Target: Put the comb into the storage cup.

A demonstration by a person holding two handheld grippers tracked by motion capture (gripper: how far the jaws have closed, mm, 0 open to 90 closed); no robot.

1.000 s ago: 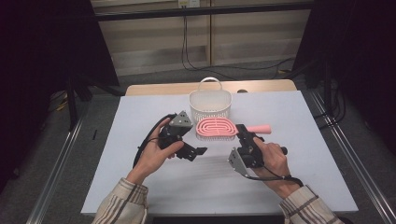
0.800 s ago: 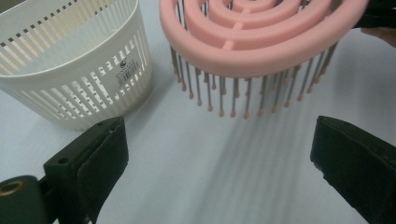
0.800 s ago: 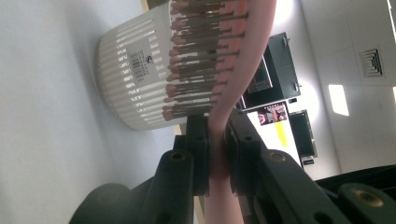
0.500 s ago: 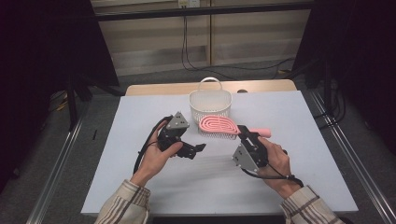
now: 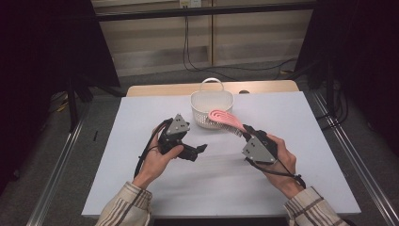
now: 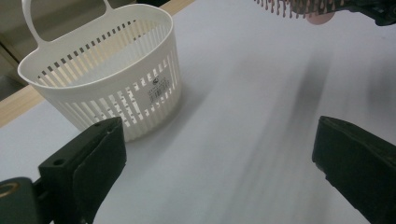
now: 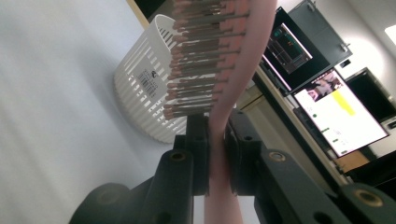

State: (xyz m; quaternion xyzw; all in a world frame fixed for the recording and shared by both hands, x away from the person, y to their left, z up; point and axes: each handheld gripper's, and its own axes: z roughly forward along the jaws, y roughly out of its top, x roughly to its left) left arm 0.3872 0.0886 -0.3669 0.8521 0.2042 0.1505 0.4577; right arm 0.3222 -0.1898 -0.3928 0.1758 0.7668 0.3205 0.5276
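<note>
A pink hairbrush (image 5: pixel 225 118) hangs tilted in the air, its head at the front rim of the white slotted basket (image 5: pixel 202 117). My right gripper (image 5: pixel 244 131) is shut on its handle. In the right gripper view the jaws clamp the pink handle (image 7: pixel 219 163) and the bristles (image 7: pixel 201 56) point toward the basket (image 7: pixel 140 88). My left gripper (image 5: pixel 198 151) rests left of centre, open and holding nothing. In the left gripper view its jaws (image 6: pixel 224 158) stand wide apart, with the basket (image 6: pixel 116 88) ahead to the left and the brush's bristles (image 6: pixel 299 7) at the top right.
The pale table top (image 5: pixel 282 188) has bare room in front of and beside both hands. A wooden strip (image 5: pixel 155 89) runs along its back edge. Metal rails (image 5: pixel 61 169) flank the table. Monitors (image 7: pixel 336 107) glow beyond the basket in the right gripper view.
The brush lay flat in front of the basket. My right gripper has lifted and tilted it, head toward the basket's rim. The left gripper has stayed put.
</note>
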